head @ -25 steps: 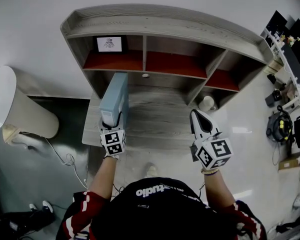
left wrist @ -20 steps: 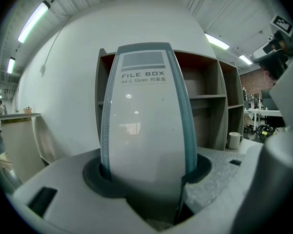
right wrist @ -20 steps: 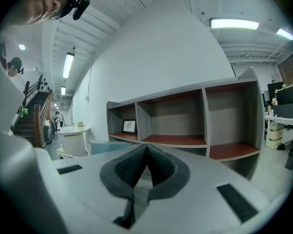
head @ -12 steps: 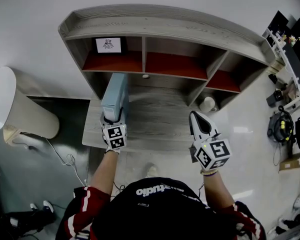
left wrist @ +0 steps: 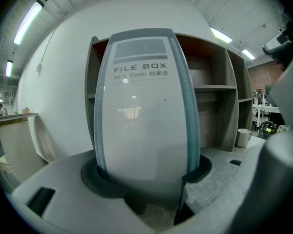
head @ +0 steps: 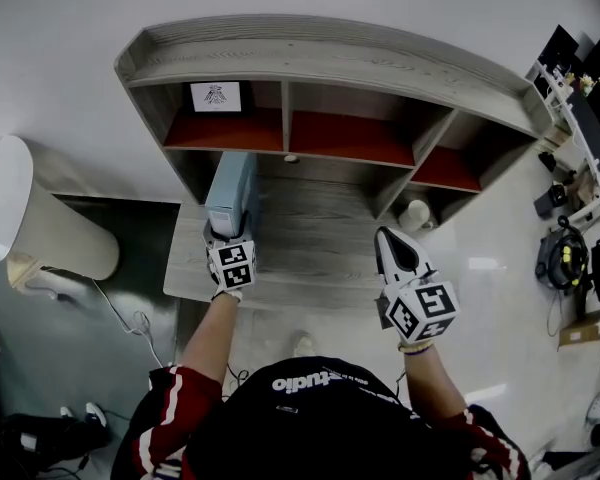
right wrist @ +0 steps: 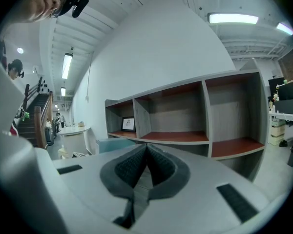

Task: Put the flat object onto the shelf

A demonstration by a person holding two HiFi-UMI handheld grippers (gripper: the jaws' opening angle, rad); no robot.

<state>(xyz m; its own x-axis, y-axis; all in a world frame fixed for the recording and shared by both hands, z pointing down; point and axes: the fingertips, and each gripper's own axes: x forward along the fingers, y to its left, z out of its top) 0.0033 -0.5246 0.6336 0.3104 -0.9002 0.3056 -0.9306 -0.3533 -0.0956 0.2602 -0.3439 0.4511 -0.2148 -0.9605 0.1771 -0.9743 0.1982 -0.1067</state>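
The flat object is a pale blue-grey file box (head: pixel 232 190), labelled "FILE BOX" on its spine (left wrist: pixel 144 111). It stands on its narrow edge over the wooden desk (head: pixel 315 243), just below the left compartment of the shelf (head: pixel 320 63). My left gripper (head: pixel 229 240) is shut on the box's near end, with its pads on both broad faces. My right gripper (head: pixel 392 246) hovers over the desk's right front, shut with nothing in it; in the right gripper view its ribbed pads (right wrist: pixel 145 165) meet.
A small framed picture (head: pixel 215 96) stands in the left shelf compartment; the middle and right compartments have red floors. A white mug (head: pixel 415 211) sits at the desk's right end. A white rounded counter (head: pixel 25 218) is on the left, and racks of equipment (head: pixel 580 108) on the right.
My left gripper has carried the file box a little forward, toward the shelf. The right gripper has drifted slightly forward and stays shut.
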